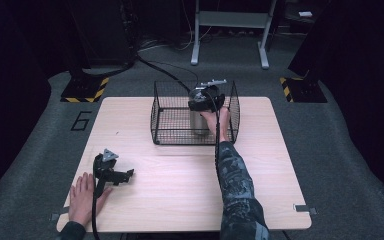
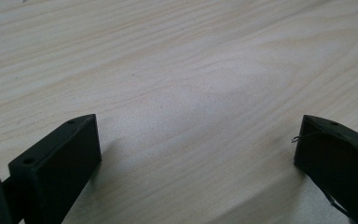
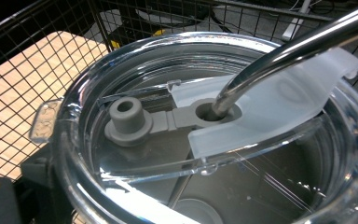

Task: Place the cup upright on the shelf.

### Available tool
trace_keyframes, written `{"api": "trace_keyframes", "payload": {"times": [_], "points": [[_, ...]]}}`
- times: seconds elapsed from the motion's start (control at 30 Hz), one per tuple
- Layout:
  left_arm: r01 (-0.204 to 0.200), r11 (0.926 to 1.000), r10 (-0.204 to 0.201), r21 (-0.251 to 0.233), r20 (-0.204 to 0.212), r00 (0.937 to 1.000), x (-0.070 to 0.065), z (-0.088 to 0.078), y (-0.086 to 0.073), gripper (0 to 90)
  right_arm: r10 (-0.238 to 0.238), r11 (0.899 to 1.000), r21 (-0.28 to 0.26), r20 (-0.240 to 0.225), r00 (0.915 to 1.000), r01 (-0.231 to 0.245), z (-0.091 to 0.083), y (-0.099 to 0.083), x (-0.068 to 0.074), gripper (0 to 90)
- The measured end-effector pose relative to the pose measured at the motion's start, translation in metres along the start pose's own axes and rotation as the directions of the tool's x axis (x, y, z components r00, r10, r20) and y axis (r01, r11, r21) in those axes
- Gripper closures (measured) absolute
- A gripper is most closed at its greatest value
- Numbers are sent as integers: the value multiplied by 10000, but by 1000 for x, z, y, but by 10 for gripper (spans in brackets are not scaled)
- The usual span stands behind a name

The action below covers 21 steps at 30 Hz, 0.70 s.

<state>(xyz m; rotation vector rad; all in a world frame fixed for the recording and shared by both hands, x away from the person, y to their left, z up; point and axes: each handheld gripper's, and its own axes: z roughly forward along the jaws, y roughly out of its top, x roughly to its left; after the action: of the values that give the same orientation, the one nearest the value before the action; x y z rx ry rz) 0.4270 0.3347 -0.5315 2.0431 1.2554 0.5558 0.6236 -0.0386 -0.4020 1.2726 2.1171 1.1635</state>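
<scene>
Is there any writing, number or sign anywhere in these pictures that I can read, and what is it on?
"6": a large dark numeral on the grey floor mat, left of the table.
Yellow and black hazard stripes, no words: on the floor plates at both sides behind the table.
Nothing written shows on the tumbler, its clear lid, the metal straw, the wire basket or the tongs.

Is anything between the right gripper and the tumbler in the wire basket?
Nothing visible. The right gripper is down inside the wire basket, right at the tumbler. In the right gripper view the clear lid and metal straw sit directly ahead, unobstructed.
</scene>
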Motion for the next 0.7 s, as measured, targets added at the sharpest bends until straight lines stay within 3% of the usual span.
{"api": "trace_keyframes", "payload": {"times": [0.7], "points": [[-91,9999,90,143,37,10000,1,-1,0,2,-57,9999,160,55,10000,56,10,-2,2,36]]}}
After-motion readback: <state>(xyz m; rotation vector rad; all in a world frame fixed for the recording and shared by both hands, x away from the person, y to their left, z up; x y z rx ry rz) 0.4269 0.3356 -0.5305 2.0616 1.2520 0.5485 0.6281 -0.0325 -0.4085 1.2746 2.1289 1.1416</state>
